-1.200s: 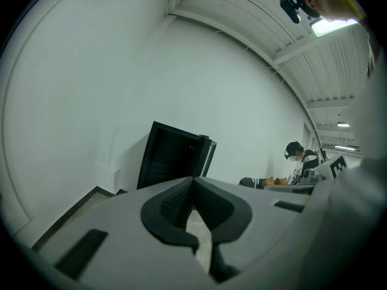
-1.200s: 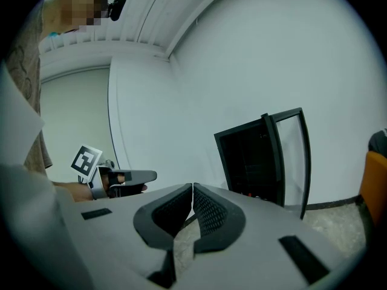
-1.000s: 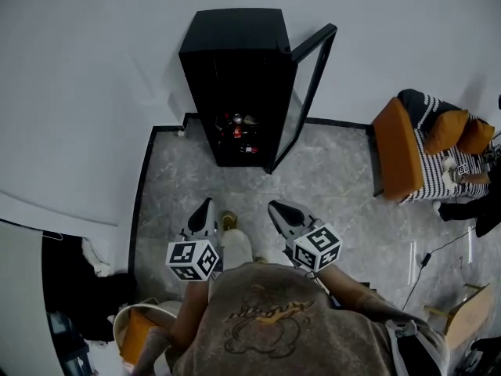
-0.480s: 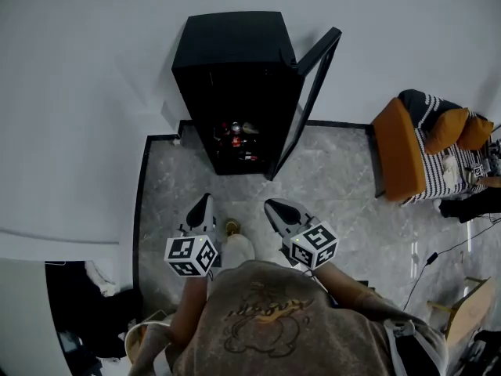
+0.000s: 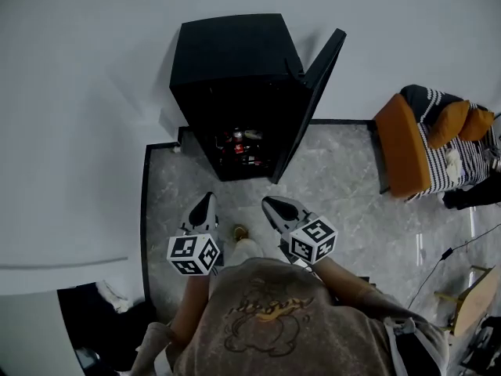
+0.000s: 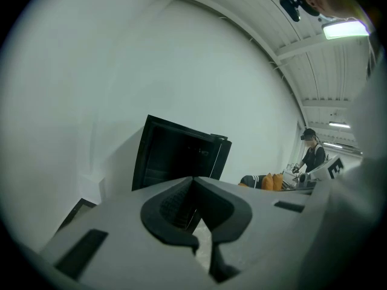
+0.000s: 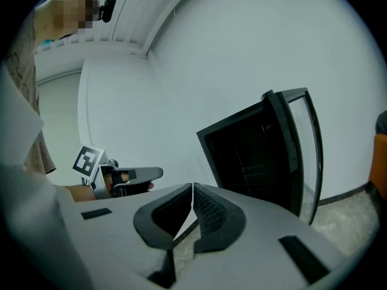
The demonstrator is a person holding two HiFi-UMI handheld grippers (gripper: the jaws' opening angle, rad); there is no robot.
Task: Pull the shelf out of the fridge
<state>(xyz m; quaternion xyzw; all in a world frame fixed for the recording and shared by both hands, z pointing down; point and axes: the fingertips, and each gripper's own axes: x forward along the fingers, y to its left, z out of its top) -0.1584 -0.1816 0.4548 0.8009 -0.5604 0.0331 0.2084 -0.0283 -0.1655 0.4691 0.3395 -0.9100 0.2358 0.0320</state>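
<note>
A black fridge (image 5: 235,77) stands against the white wall with its glass door (image 5: 313,100) swung open to the right. Its dark inside shows shelves with small items on them (image 5: 241,149). The fridge also appears in the left gripper view (image 6: 175,156) and the right gripper view (image 7: 254,156). My left gripper (image 5: 205,204) and right gripper (image 5: 270,206) are held side by side in front of the person's chest, well short of the fridge. Both are shut with nothing between their jaws.
Marble-look floor (image 5: 337,194) with a dark border runs along the wall. An orange chair (image 5: 399,151) with striped and orange cushions stands at right. A person (image 6: 311,156) wearing a headset stands far off in the left gripper view. A cable lies at lower right.
The view has moved closer to the fridge, which now looks larger and lower in the frame. Both grippers keep the same pose, still shut.
</note>
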